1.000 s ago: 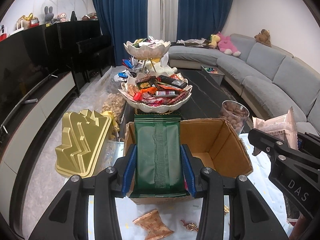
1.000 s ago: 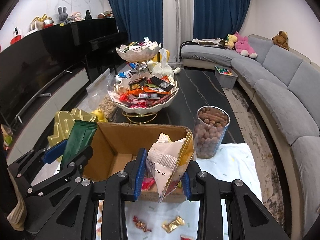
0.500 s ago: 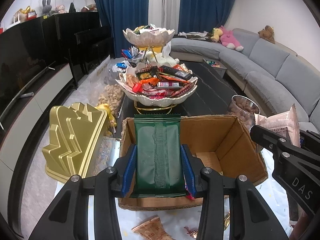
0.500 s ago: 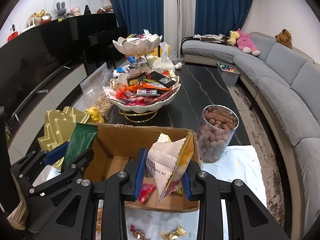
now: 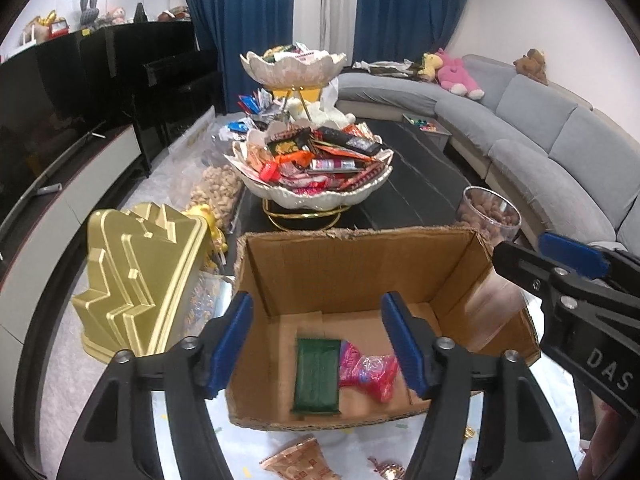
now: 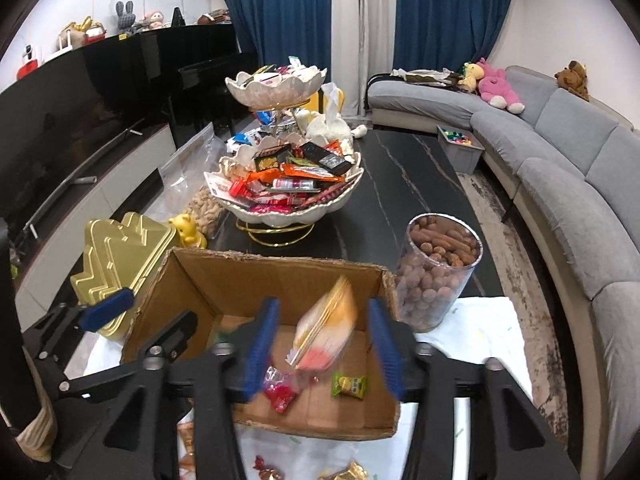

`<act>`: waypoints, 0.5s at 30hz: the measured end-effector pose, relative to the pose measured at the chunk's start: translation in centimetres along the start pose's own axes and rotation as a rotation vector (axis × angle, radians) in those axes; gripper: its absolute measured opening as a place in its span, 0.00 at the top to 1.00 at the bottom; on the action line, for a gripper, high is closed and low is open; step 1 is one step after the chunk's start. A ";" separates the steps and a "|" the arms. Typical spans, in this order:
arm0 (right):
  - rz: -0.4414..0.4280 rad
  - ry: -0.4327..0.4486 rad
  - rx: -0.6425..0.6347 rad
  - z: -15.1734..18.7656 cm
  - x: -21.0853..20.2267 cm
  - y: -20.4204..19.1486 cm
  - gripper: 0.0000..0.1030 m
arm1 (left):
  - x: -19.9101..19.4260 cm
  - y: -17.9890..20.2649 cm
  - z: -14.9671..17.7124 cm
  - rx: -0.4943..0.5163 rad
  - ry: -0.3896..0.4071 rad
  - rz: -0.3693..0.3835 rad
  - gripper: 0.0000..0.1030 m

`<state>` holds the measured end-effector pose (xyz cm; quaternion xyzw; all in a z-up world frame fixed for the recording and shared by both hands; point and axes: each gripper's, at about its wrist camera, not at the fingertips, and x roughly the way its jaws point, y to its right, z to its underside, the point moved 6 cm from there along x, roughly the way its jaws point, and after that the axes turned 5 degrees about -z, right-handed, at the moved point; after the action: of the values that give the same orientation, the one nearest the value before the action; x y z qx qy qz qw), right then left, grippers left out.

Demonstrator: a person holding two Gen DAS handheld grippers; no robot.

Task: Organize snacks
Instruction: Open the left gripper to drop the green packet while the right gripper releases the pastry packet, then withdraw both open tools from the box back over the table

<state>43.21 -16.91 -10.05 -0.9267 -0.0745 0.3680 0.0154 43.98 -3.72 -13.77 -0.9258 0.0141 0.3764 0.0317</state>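
An open cardboard box (image 5: 360, 264) (image 6: 280, 276) stands in front of both grippers. My left gripper (image 5: 326, 344) is open and empty above the box's near edge. A green snack pack (image 5: 317, 376) lies flat on the box floor beside a pink-red candy bag (image 5: 370, 370). My right gripper (image 6: 324, 348) is open. A white and yellow snack bag (image 6: 326, 328), blurred, is falling between its fingers into the box. A red candy bag (image 6: 280, 394) and a small yellow-green sweet (image 6: 349, 385) lie on the box floor.
A two-tier shell dish (image 5: 316, 176) (image 6: 280, 184) heaped with snacks stands behind the box. A clear jar of nuts (image 6: 438, 272) is at the right, a gold tray (image 5: 136, 280) at the left. Loose wrapped sweets (image 5: 298, 460) lie on the white cloth in front.
Both grippers moved forward over the box and opened. The green pack dropped from the left gripper onto the box floor. The snack bag left the right gripper and is falling.
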 end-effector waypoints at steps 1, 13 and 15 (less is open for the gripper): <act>0.006 0.009 0.006 -0.1 -0.2 0.1 0.36 | -0.1 -0.1 -0.1 0.001 0.002 -0.005 0.34; 0.034 0.050 0.018 -0.9 -2.6 0.7 0.28 | -2.3 -0.6 -0.6 0.002 0.031 -0.037 0.21; 0.034 0.059 0.018 -1.0 -3.2 0.8 0.28 | -2.8 -0.5 -0.6 0.005 0.035 -0.038 0.21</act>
<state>41.70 -18.16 -7.27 -0.9381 -0.0550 0.3414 0.0197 42.44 -3.23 -11.35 -0.9322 -0.0021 0.3595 0.0411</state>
